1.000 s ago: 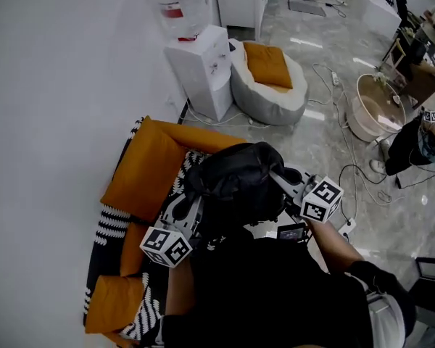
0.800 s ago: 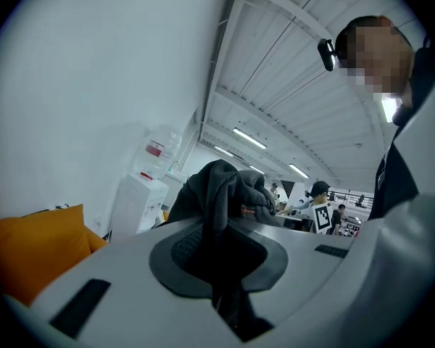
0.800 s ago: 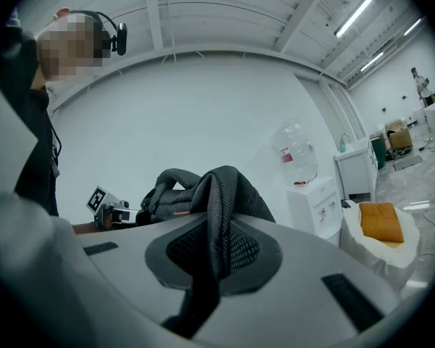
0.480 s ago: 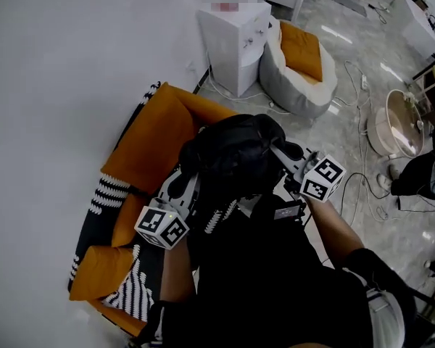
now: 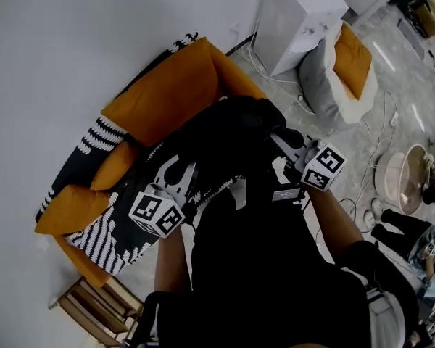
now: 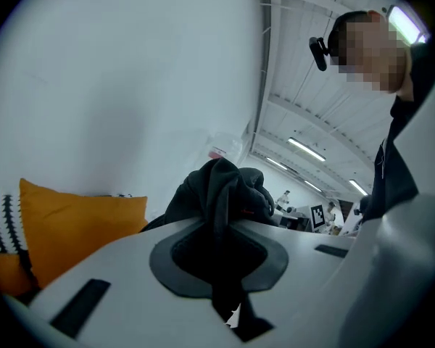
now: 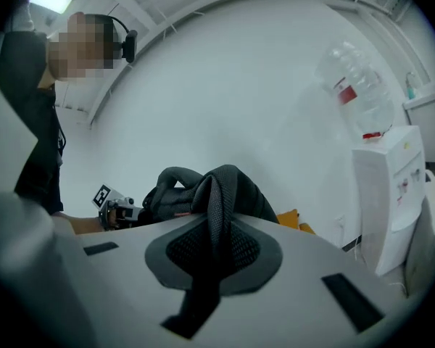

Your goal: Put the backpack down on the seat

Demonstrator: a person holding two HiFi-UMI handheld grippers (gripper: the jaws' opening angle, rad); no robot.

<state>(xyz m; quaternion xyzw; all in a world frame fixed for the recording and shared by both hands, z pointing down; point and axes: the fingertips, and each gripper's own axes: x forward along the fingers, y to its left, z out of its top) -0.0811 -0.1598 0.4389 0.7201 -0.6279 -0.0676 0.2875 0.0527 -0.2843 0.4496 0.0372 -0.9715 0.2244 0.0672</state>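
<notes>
Forearms (image 5: 332,223) reach forward, left gripper (image 5: 183,171) and right gripper (image 5: 284,141) each clamped on the backpack (image 5: 232,138) over the seat (image 5: 167,96)

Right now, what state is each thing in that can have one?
backpack, bunched up, held over the seat by both grippers, not clearly set down
left gripper, fingers shut on a dark fold of the backpack
right gripper, fingers shut on a mesh strap of the backpack
seat, orange back cushion upright
water dispenser, upright by the wall
</notes>
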